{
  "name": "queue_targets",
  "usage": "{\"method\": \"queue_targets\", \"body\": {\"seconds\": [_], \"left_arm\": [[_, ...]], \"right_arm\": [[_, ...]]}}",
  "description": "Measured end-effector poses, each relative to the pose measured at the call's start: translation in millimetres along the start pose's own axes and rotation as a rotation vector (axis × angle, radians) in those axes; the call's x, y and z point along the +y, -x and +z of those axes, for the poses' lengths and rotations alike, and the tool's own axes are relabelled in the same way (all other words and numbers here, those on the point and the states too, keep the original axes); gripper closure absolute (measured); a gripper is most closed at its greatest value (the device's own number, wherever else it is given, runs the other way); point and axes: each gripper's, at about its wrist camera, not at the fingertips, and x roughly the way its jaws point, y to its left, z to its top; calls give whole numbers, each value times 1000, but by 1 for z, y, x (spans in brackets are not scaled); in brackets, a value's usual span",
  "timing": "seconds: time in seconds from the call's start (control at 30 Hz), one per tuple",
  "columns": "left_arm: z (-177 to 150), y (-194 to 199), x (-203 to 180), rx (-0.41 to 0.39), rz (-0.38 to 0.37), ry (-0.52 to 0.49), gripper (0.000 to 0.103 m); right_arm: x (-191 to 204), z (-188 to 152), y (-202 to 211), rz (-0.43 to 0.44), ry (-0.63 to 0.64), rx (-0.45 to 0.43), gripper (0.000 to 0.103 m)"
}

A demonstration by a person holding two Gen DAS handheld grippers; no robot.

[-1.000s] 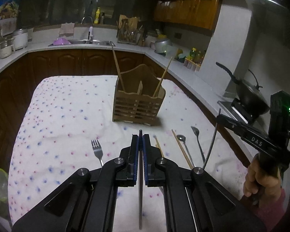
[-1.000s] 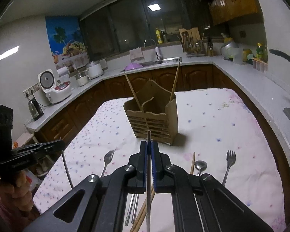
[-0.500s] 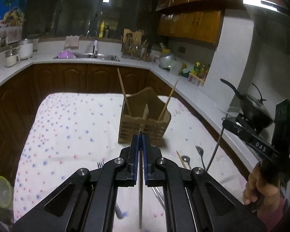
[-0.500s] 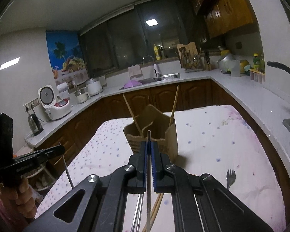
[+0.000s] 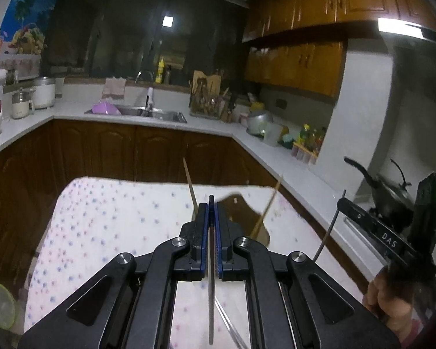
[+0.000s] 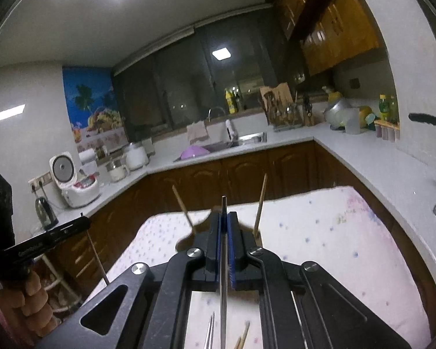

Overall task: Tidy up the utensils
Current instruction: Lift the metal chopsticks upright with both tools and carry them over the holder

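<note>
A slim grey metal utensil handle is clamped lengthwise in the left gripper; a second in the right gripper. Two wooden chopsticks stand tilted in the brown wooden holder on the bench.

There are two grippers, two wooden chopsticks and one wooden holder.
</note>
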Motion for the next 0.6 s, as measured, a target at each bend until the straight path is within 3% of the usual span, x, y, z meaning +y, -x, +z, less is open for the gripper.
{"method": "queue_targets", "body": {"seconds": [0.4, 0.6], "left_arm": [[71, -49, 11, -140, 19, 53, 100], [79, -81, 16, -185, 33, 73, 100]], "right_arm": [[-3, 55, -46, -20, -9, -145, 99], [-3, 57, -71, -50, 23, -177, 99]]}}
